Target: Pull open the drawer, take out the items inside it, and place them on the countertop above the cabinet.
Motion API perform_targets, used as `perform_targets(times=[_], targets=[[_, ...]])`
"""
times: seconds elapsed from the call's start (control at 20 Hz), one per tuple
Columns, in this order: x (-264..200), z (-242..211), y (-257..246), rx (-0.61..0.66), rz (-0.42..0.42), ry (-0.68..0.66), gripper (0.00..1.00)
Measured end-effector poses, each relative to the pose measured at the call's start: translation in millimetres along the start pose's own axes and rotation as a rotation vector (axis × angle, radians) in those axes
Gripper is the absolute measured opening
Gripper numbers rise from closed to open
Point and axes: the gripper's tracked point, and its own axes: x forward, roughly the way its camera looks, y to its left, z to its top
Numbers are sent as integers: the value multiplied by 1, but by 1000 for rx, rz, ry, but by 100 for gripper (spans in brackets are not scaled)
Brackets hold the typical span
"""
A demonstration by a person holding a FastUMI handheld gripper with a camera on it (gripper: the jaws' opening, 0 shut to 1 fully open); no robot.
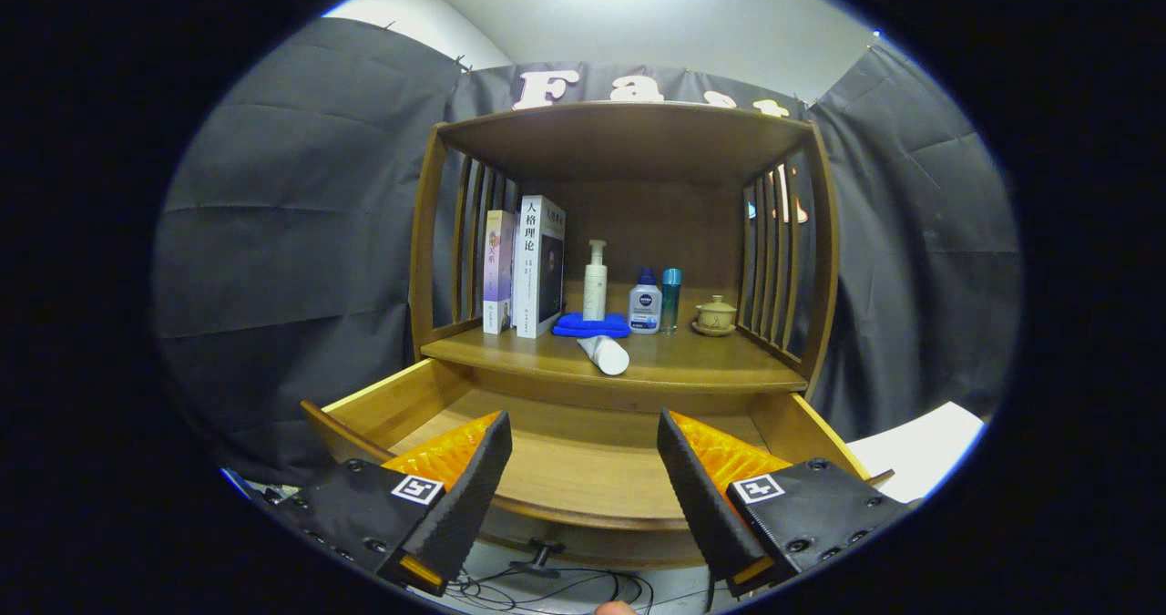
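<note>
The wooden cabinet's drawer (583, 483) is pulled out toward me, and the wooden floor I see inside it is bare. My gripper (583, 433) hangs open above the drawer's front part, with nothing between its fingers. On the countertop (692, 364) above the drawer lies a white tube (605, 353) on its side, near the front edge. Behind it rest a folded blue cloth (592, 325), a white pump bottle (595, 280), a white bottle with a blue cap (645, 302), a slim teal bottle (670, 298) and a small lidded cup on a saucer (715, 315).
Two upright books (526, 267) stand at the countertop's left, against the slatted side (472, 237). A wooden roof (629, 137) covers the shelf. Cables (556, 583) lie on the floor under the drawer. A white sheet (920, 446) lies to the right of the cabinet.
</note>
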Motion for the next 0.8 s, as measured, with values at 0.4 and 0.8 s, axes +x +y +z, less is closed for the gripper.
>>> perform_targets(times=[0.4,0.8], targets=[[-31,-44,25,31,15,9,99],[-36,-97,42,-13,32,75,99]])
